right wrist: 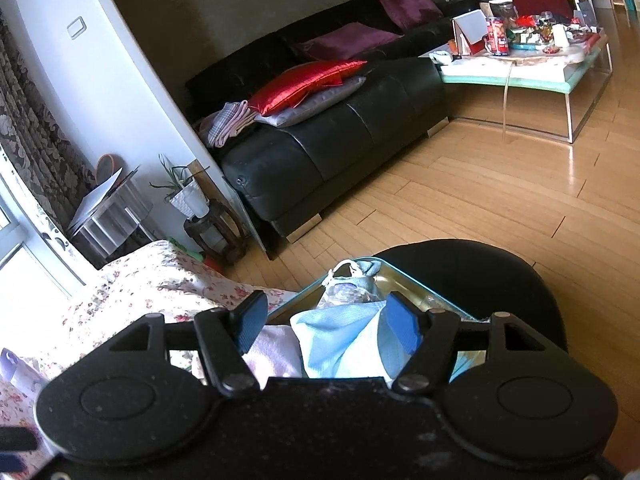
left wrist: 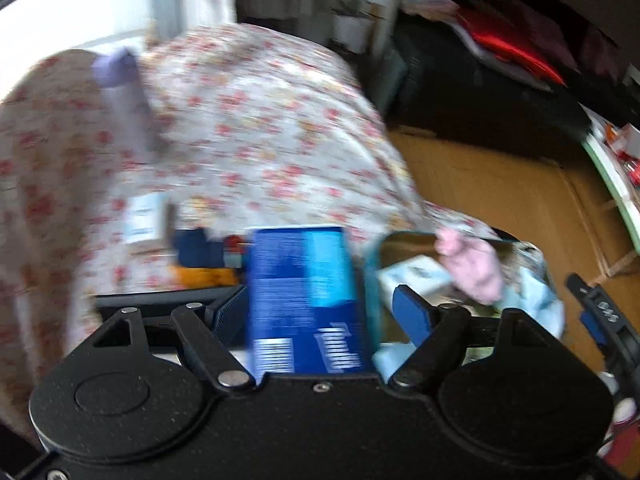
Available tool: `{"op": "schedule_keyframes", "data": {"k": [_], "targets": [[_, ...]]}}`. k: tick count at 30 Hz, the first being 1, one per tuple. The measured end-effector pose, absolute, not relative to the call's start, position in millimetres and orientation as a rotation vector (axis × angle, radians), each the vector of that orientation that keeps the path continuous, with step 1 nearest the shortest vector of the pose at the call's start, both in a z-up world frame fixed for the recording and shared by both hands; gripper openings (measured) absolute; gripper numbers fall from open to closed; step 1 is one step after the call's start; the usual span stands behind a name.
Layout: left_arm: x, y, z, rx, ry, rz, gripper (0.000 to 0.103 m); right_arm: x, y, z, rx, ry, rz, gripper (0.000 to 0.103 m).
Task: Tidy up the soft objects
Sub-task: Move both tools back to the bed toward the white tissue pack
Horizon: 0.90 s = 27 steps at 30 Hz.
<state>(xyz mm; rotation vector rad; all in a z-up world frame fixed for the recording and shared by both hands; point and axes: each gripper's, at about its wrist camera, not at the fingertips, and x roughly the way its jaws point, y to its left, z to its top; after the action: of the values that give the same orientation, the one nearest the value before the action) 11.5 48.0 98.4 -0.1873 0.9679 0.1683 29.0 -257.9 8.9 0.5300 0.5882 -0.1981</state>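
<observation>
In the blurred left wrist view my left gripper (left wrist: 320,312) has a blue printed box (left wrist: 306,300) between its fingers; the left pad touches it, while the right pad (left wrist: 412,316) stands apart from it. Right of it a teal-rimmed tin (left wrist: 374,264) holds a pink soft item (left wrist: 472,268) and a pale blue pack (left wrist: 416,276). In the right wrist view my right gripper (right wrist: 326,322) is open and empty over the same tin (right wrist: 420,280), above a light blue cloth (right wrist: 340,344), a pink cloth (right wrist: 276,352) and a bundled pouch (right wrist: 352,280).
A floral bedspread (left wrist: 248,128) fills the left and also shows in the right wrist view (right wrist: 160,280). The tin rests on a black round stool (right wrist: 500,276). A black sofa (right wrist: 344,132), a glass coffee table (right wrist: 520,68) and a wooden floor (right wrist: 460,200) lie beyond.
</observation>
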Motion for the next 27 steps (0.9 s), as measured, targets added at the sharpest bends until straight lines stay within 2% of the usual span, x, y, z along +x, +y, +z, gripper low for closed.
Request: {"op": "schedule_keyframes", "data": {"k": [14, 17, 19, 27], "targets": [[-53.8, 177.8, 127.9, -0.230, 0.828, 0.529, 0.077, 21.1, -241.3, 19.5, 0.373, 0.572, -0.193, 0.067], [-57.0, 198.0, 124.9, -0.237, 0.815, 0.587, 0.079, 19.6, -230.8, 22.1, 0.303, 0.561, -0.190, 0.069], [-58.9, 209.0, 121.8, -0.236, 0.811, 0.609, 0.087, 18.7, -224.2, 23.6, 0.256, 0.550, -0.190, 0.071], [-39.8, 239.2, 104.3, -0.224, 0.838, 0.647, 0.087, 16.4, -194.5, 26.9, 0.069, 0.518, -0.192, 0.078]]}}
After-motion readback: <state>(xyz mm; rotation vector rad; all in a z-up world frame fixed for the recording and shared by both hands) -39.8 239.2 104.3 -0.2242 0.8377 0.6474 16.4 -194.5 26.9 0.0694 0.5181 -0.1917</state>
